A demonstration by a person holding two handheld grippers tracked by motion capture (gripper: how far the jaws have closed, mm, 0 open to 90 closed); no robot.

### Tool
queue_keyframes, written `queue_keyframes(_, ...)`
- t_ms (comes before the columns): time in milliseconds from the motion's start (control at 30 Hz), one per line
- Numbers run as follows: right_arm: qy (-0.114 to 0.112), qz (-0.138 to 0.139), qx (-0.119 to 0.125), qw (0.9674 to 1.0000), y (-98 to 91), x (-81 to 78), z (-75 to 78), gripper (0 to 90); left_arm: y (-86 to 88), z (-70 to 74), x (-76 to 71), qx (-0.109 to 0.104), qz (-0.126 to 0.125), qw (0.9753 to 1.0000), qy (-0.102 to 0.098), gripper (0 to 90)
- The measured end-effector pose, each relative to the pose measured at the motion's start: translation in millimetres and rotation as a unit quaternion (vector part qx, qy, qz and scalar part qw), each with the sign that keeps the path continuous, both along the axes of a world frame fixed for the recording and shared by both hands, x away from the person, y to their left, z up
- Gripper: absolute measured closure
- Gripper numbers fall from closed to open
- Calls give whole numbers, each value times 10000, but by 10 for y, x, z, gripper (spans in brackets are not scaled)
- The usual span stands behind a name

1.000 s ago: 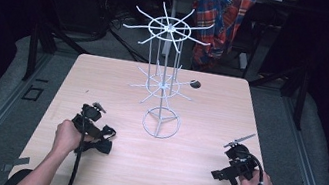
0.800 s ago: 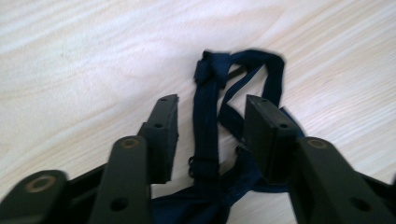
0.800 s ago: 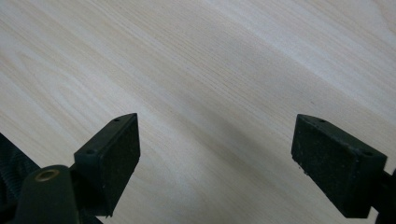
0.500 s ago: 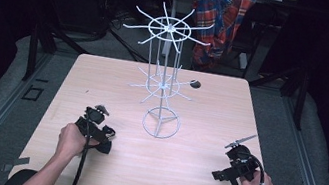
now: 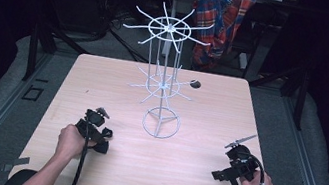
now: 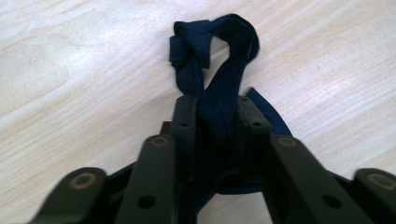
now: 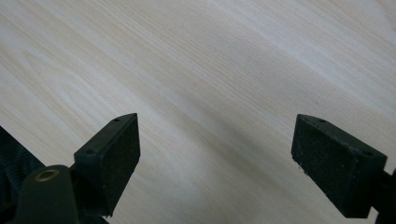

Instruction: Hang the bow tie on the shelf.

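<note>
A dark blue cloth strip (image 6: 224,42) lies looped on the wooden table (image 5: 209,115), and its near part runs between the pads of my left gripper (image 6: 217,105). The jaws have just been closing and now pinch the cloth. In the high view this left gripper (image 5: 103,139) sits at the front left, tipped down onto the tabletop. My right gripper (image 7: 215,144) stands wide open over bare wood with nothing between its fingers. In the high view the right gripper (image 5: 222,175) rests at the front right.
A white wire rack (image 5: 166,87) with two tiers of radiating hooks stands on a ring base at the table's centre. A small dark spot (image 5: 195,84) lies just behind it. A plaid shirt (image 5: 221,11) hangs beyond the far edge.
The left hand and its gripper have edged slightly to the right over the cloth. The right hand has kept still.
</note>
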State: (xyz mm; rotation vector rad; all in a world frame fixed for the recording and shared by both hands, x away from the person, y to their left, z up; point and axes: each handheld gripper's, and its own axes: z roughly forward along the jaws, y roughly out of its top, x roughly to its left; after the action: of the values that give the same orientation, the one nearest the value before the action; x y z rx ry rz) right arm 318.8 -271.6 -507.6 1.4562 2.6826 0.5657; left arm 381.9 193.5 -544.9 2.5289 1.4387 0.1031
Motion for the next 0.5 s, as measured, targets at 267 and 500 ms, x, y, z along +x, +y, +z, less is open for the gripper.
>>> queue_keyframes(267, 103, 33, -5, 9999, -8, 16, -10, 153, 49, 72, 16, -279, -255, 9990, -244, 841)
queue_keyframes(500, 42, -1, 12, 10000, -34, 30, -16, 152, 158, 279, 2, -938, -382, 9909, -881, 852)
